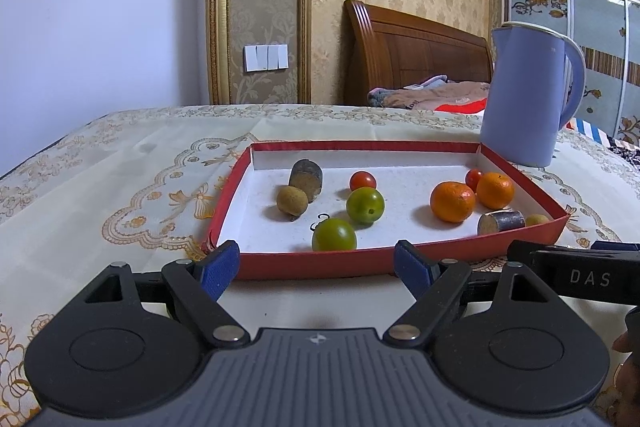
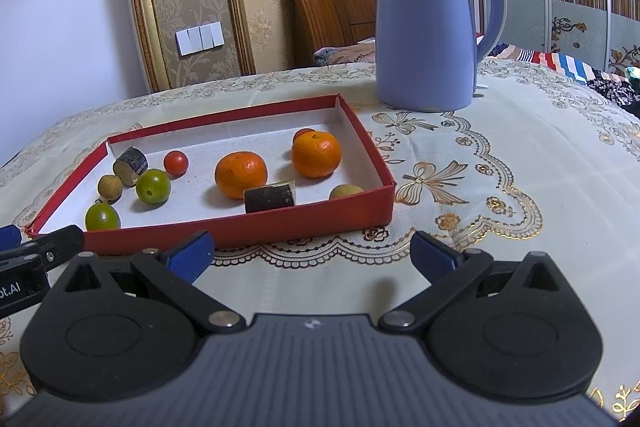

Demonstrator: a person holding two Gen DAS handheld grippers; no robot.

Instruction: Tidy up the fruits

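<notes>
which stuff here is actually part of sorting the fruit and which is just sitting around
For the job:
red tray
two oranges
two green fruits
two small red fruits
two small brown fruits
two dark cut stalk pieces

Lying about:
blue kettle
patterned tablecloth

Table (image 2: 500, 163) under an embroidered cream cloth: a red tray (image 2: 304, 219) (fruit inside) sits on it, a blue kettle (image 2: 424, 27) just behind the tray's corner.
</notes>
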